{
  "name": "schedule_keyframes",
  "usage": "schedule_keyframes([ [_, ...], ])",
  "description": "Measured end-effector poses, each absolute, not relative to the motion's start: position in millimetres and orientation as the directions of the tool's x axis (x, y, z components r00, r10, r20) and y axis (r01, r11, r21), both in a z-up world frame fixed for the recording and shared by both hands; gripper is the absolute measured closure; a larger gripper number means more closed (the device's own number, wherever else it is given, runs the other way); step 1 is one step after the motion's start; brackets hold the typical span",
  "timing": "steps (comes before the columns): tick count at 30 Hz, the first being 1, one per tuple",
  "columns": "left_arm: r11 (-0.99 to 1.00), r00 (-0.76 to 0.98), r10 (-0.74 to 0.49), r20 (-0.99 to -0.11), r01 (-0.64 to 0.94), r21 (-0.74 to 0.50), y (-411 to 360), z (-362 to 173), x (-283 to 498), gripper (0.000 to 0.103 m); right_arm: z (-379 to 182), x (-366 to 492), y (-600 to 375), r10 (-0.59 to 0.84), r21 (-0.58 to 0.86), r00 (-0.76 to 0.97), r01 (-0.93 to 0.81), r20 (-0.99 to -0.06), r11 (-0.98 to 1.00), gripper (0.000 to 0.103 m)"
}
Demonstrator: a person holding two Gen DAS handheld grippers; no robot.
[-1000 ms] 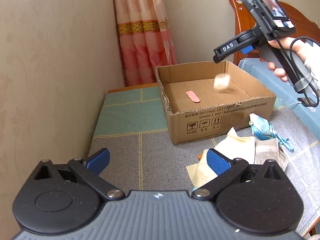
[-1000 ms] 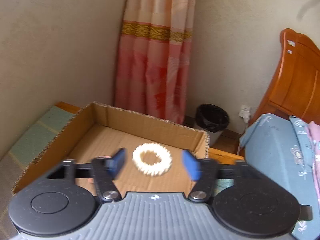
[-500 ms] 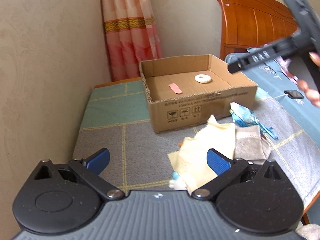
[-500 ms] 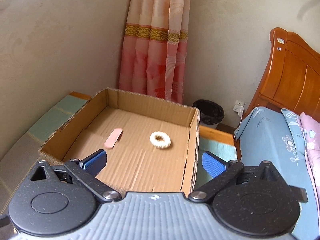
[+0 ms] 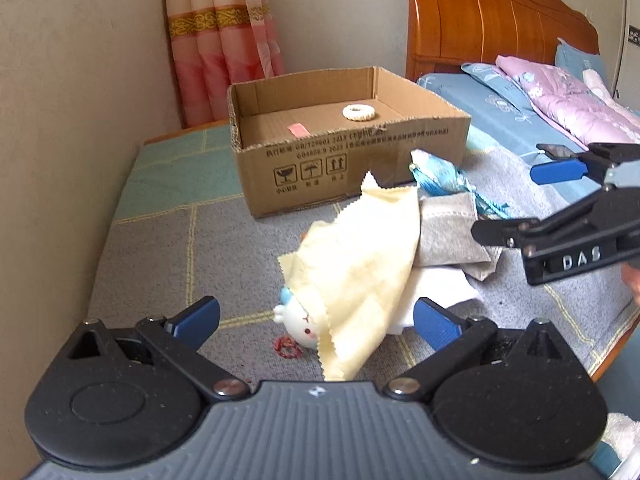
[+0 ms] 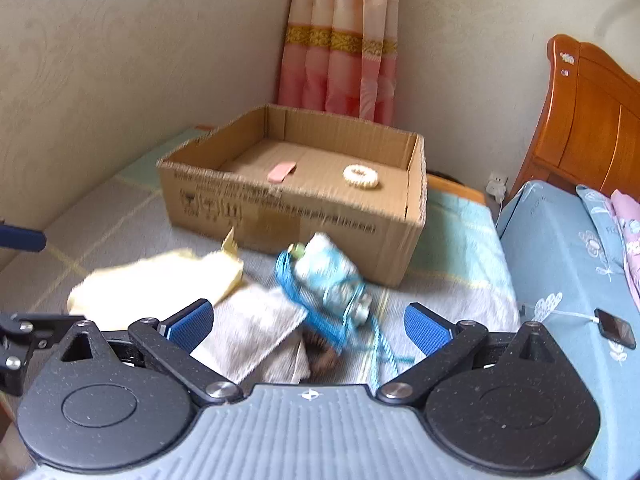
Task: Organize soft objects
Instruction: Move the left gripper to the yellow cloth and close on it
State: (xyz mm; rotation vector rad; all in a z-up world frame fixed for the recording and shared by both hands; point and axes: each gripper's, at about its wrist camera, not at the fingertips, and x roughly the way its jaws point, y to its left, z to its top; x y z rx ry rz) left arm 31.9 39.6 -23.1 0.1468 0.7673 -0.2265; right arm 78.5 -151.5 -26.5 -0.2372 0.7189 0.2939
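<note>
An open cardboard box (image 5: 348, 168) (image 6: 296, 216) holds a white ring scrunchie (image 5: 358, 112) (image 6: 361, 176) and a pink strip (image 5: 295, 129) (image 6: 281, 171). In front of it lies a pile: a cream cloth (image 5: 360, 264) (image 6: 160, 276), a grey cloth (image 5: 448, 232) (image 6: 252, 328), a blue-corded pouch (image 5: 440, 176) (image 6: 328, 276) and a small white toy (image 5: 298, 322) half under the cream cloth. My left gripper (image 5: 316, 322) is open and empty just above the toy. My right gripper (image 6: 308, 320) is open and empty above the grey cloth and pouch.
The pile lies on a grey and green checked mat (image 5: 168, 240). A wall (image 5: 60, 160) is close on the left. A bed with blue sheet (image 6: 560, 264) and wooden headboard (image 5: 500, 20) is on the right, a phone (image 6: 614, 332) on it. A small red bit (image 5: 287, 346) lies by the toy.
The scrunchie dropped from my right gripper into the box. Both grippers pulled back from the box and came down over the pile, staying open.
</note>
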Motion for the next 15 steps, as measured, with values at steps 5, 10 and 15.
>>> schedule_keyframes([
  [5, 0.959, 0.688, -0.154, -0.709, 0.276, 0.059, 34, -26, 37, 0.001, -46, 69, -152, 0.17, -0.112, 0.69, -0.344, -0.704, 0.932, 0.0],
  [10, 0.954, 0.67, -0.172, -0.722, 0.295, 0.047, 30, -30, 49, 0.001, -53, 69, -159, 0.173, -0.087, 0.667, -0.337, -0.725, 0.937, 0.0],
  [15, 0.95, 0.65, -0.192, -0.735, 0.311, 0.027, 27, -33, 65, 0.001, -54, 76, -165, 0.179, -0.062, 0.663, -0.323, -0.727, 0.944, 0.0],
])
